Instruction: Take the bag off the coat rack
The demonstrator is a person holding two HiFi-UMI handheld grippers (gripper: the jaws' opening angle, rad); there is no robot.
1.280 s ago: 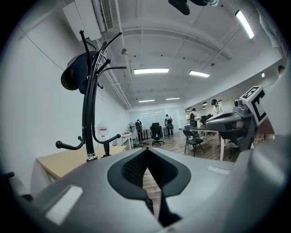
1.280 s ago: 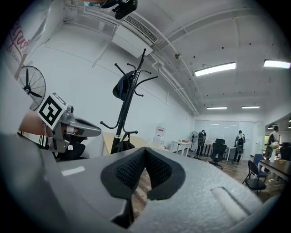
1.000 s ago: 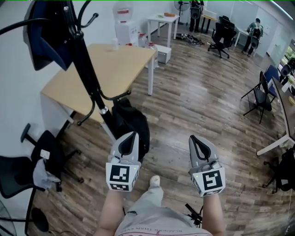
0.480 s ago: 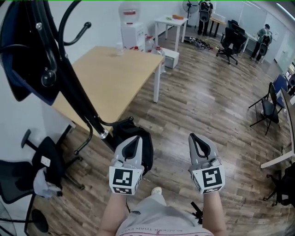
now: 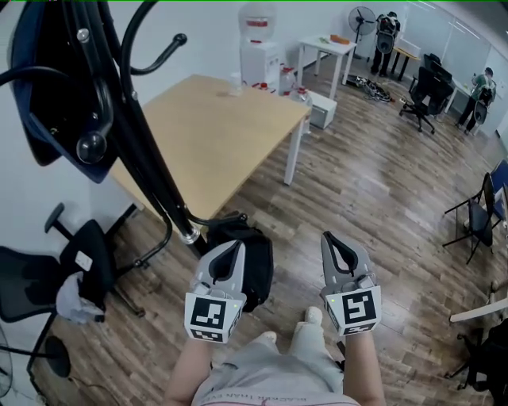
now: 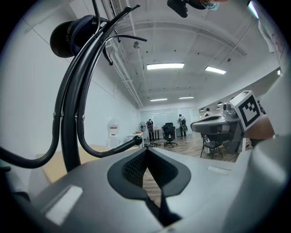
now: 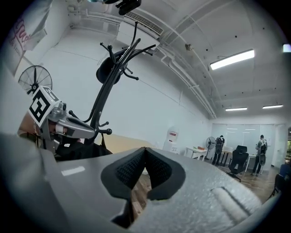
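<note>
Left hand-held gripper [image 6: 146,150] jaws together, empty, coat rack [image 6: 68,123] close left

- Two grippers are showing: the left gripper [image 5: 236,244] and the right gripper [image 5: 329,236].
- One coat rack [image 5: 151,162] is standing.
- One black bag [image 5: 259,271] is sitting near its foot.
- One dark blue item [image 5: 51,95] is hanging up top.
- One wooden table [image 5: 214,127] is standing.
- One water dispenser [image 5: 259,44] and one fan [image 5: 361,16] are standing.
- Two people are standing far off: one person [image 5: 388,28], another person [image 5: 484,81].

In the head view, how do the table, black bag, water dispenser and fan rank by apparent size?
1. table
2. black bag and water dispenser look alike; the left claw hides part of the bag
3. fan, far away
</note>
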